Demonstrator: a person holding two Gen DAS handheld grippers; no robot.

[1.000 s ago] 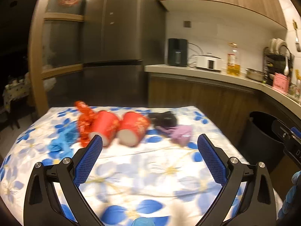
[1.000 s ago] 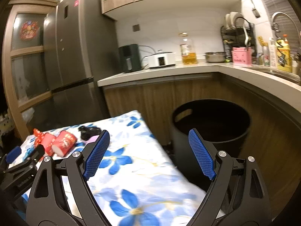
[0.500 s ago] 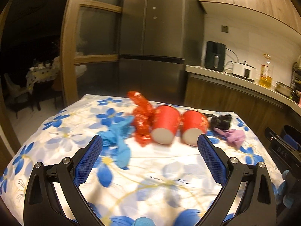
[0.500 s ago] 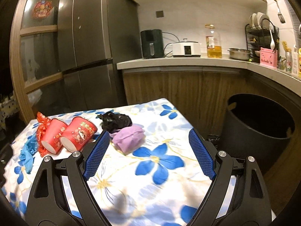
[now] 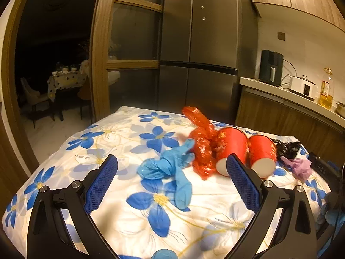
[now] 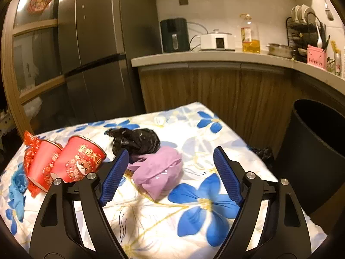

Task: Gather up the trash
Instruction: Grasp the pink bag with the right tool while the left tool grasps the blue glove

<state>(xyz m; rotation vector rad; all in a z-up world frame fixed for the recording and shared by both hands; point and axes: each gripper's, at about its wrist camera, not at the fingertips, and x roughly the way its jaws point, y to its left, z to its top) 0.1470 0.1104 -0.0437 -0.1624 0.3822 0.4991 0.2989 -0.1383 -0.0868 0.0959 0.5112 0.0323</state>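
Both tools gape wide and hold nothing. The blue glove (image 5: 170,170) lies just ahead of the left gripper (image 5: 172,185); the purple wad (image 6: 159,169) sits between the right gripper (image 6: 170,172) fingers' line, black bin (image 6: 317,151) off right.

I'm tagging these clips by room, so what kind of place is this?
Most likely a home kitchen: a tall steel refrigerator, a wooden-fronted counter carrying a white rice cooker, and a loaded black dish rack. The trash lies on a flower-print tablecloth.
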